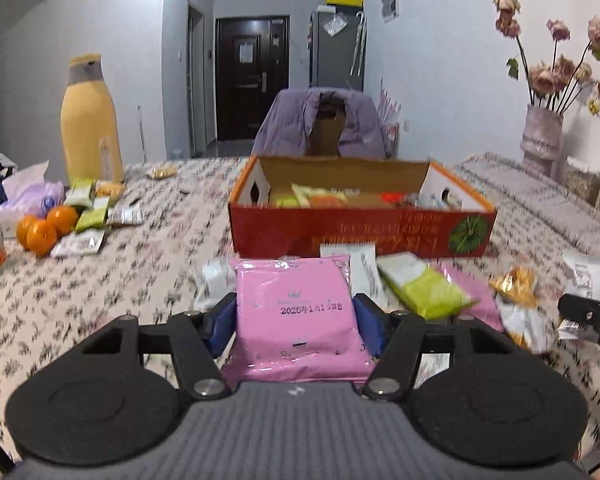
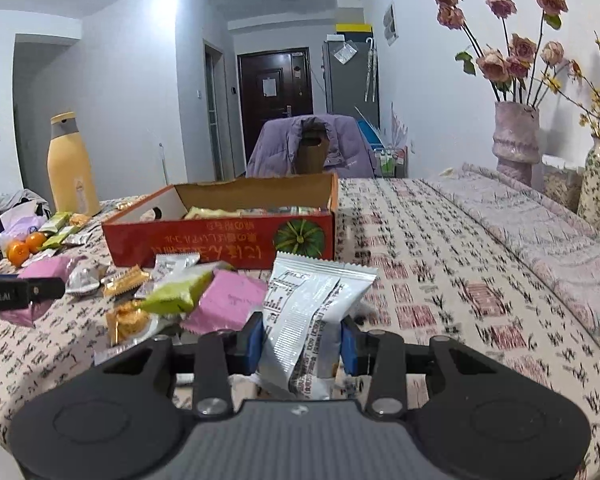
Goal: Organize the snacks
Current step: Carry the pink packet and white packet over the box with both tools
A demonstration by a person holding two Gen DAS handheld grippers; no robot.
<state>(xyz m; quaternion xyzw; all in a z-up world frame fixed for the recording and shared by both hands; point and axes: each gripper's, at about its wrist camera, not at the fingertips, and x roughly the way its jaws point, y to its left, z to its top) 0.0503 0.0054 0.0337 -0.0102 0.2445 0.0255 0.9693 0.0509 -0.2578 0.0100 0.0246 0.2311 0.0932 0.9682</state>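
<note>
Now the left gripper [image 1: 296,312] jaws clamp a pink packet [image 1: 300,320]; the right gripper [image 2: 302,340] jaws pinch a silver packet [image 2: 308,312], red box [image 2: 220,236] ahead.

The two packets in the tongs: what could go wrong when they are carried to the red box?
1. The right tongs pinch the silver packet low, and it stands tall and creased; it may slip or tip out.
2. The left tongs hold the pink packet just behind loose snacks, with the red box beyond; its front edge could push them.
</note>
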